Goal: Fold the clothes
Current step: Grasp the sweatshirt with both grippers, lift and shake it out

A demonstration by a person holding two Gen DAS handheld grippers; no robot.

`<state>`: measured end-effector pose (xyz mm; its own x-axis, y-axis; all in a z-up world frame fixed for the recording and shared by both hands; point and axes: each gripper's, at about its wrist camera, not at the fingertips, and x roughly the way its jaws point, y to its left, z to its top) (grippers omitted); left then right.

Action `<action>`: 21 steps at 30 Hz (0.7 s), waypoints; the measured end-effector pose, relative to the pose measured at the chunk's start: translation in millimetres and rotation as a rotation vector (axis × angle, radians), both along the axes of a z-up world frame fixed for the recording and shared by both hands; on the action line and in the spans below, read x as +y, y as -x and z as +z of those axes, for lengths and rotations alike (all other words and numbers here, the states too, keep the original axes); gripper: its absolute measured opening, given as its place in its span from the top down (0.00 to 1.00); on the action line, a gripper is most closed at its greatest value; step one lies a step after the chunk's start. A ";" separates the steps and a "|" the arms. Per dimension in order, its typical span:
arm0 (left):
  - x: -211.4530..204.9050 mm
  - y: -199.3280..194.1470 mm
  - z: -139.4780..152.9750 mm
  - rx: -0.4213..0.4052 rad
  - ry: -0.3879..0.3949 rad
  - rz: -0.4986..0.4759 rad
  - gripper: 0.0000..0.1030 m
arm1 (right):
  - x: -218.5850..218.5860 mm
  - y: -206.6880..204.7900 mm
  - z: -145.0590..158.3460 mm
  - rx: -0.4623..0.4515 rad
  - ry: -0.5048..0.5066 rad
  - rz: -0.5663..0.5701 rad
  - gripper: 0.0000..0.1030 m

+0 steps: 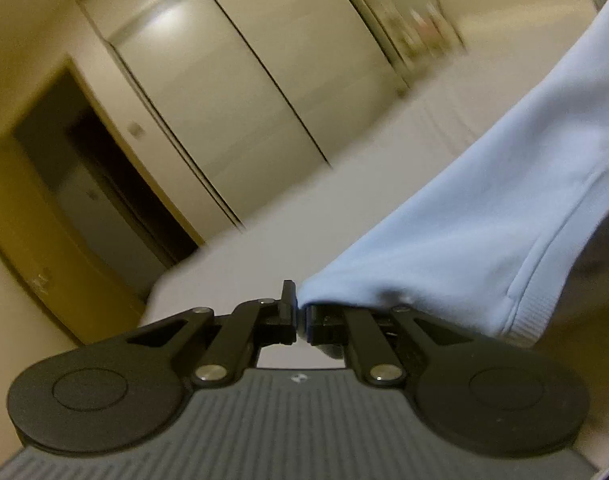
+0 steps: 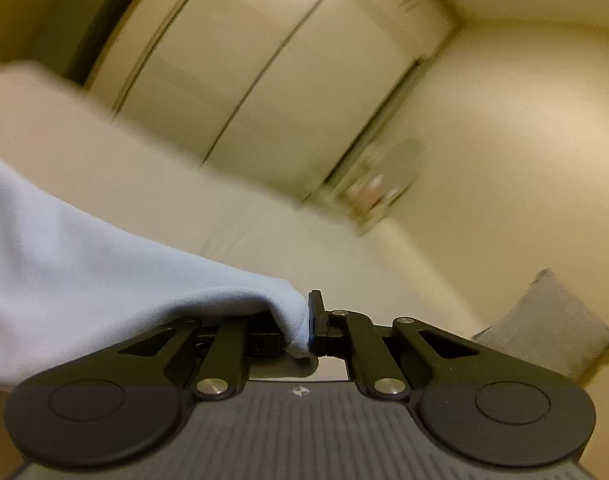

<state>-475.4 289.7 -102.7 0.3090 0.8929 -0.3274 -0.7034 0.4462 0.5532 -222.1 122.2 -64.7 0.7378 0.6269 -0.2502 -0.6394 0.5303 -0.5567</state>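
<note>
**Both tongs pinching the blue garment, held up over the bed**

In the left wrist view, the left tongs [image 1: 300,322] are sitting at lower centre of the frame, jaws drawn almost together, and they are gripping a fold of the light blue garment [image 1: 484,216]. The cloth is bunching right at the jaws and sweeping away toward the upper right of the frame, with a ribbed hem [image 1: 532,320] and a seam line showing at the lower right. Behind it, the pale bed [image 1: 324,208] is stretching across the middle, and the wardrobe doors [image 1: 232,92] are tilting across the upper centre. A dark doorway [image 1: 88,172] is opening at the left. Everything in the background is smearing with blur.

Over in the right wrist view, the right tongs [image 2: 308,338] are likewise clamping down, jaws all but closed, with an edge of the same blue garment [image 2: 104,264] squeezed between them. Here the fabric is draping off to the left side of the frame, covering part of the left finger linkage. The bed [image 2: 184,200] is running behind it, the wardrobe doors [image 2: 272,72] are leaning across the top, and a grey pillow [image 2: 552,328] is resting at the lower right. A small blurred object is sitting right of centre, too smeared to identify.
</note>
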 end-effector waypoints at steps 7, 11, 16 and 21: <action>-25.2 26.1 128.1 -0.149 -0.239 0.021 0.95 | -49.5 10.0 125.0 -0.143 -0.182 0.087 0.94; -63.9 57.1 170.6 -0.203 -0.319 0.049 0.95 | -82.7 28.5 164.7 -0.190 -0.225 0.157 0.93; -116.3 94.2 205.6 -0.204 -0.348 0.076 0.95 | -129.7 56.2 188.8 -0.163 -0.211 0.260 0.93; -136.1 109.2 225.3 -0.137 -0.303 0.095 0.94 | -151.4 71.9 197.9 -0.060 -0.075 0.359 0.93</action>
<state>-584.6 153.6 122.5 0.2427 0.9701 -0.0038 -0.8106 0.2050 0.5485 -294.1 -29.2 133.3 0.4799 0.8633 -0.1565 -0.7595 0.3194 -0.5666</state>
